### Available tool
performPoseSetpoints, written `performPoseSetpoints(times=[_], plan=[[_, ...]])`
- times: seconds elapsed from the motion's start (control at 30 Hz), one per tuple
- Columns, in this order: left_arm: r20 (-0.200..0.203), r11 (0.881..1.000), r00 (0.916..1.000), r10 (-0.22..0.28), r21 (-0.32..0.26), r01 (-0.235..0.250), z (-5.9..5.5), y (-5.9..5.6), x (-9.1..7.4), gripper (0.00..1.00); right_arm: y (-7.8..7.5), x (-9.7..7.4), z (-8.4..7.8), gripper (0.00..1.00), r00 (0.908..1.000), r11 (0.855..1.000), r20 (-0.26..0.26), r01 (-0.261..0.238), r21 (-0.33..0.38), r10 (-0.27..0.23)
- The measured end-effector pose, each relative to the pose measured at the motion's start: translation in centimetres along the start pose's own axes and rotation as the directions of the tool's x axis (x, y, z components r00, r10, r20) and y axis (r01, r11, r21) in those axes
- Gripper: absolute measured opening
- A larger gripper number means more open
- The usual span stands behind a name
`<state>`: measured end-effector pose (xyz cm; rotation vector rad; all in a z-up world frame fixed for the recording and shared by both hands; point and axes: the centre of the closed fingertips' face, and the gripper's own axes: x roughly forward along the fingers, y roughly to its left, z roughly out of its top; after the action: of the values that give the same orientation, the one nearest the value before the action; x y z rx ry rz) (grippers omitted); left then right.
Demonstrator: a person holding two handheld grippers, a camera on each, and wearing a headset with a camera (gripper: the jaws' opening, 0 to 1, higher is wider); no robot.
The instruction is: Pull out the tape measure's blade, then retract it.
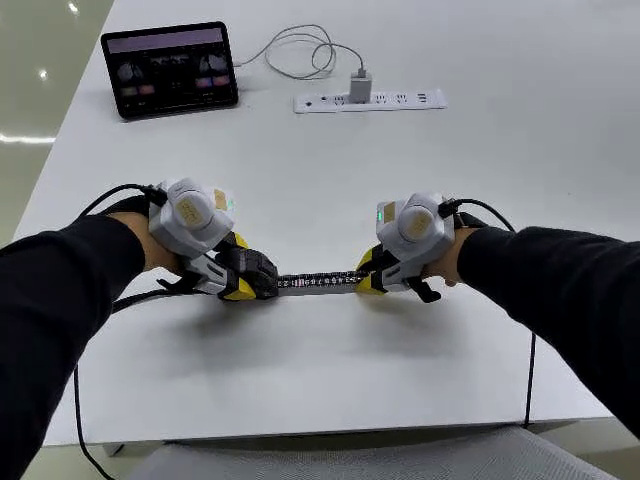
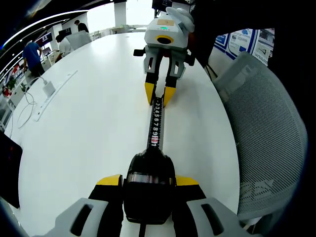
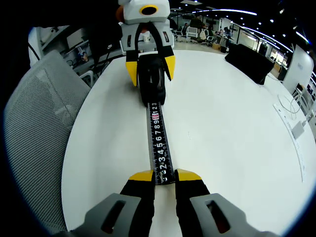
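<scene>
White counter (image 1: 400,180) bears the black tape measure case (image 2: 149,190), pinched by the fingers of the left gripper (image 2: 148,180), its numbered dark blade (image 3: 157,133) stretched to the right gripper (image 3: 164,176), whose fingers pinch its tip, which could slip and whip back if that hold loosens.

Head view: camera sits above the near edge of the white table (image 1: 400,180), facing forward and down, with the left gripper (image 1: 245,280) and right gripper (image 1: 368,280) close below.

Left gripper view: camera is low, directly behind the tape measure case (image 2: 149,185) clamped between its jaws, and faces along the blade (image 2: 155,123) toward the right gripper.

Right gripper view: camera is low, close over the pinched blade end, facing back toward the left gripper.

Both gripper views share the blade and the mesh chair (image 2: 256,138).
</scene>
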<state>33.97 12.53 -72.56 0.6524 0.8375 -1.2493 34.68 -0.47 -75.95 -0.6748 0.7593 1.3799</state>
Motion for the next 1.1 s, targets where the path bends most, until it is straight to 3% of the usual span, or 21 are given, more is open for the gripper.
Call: performPoseSetpoints(times=[1.1], plan=[[0.007,1.0,1.0,0.005,-0.006,-0.005,-0.1,0.0,0.0,0.34,0.0,-0.9,-1.2,0.1,0.9999,1.0,-0.002,0.011,0.001,-0.011]])
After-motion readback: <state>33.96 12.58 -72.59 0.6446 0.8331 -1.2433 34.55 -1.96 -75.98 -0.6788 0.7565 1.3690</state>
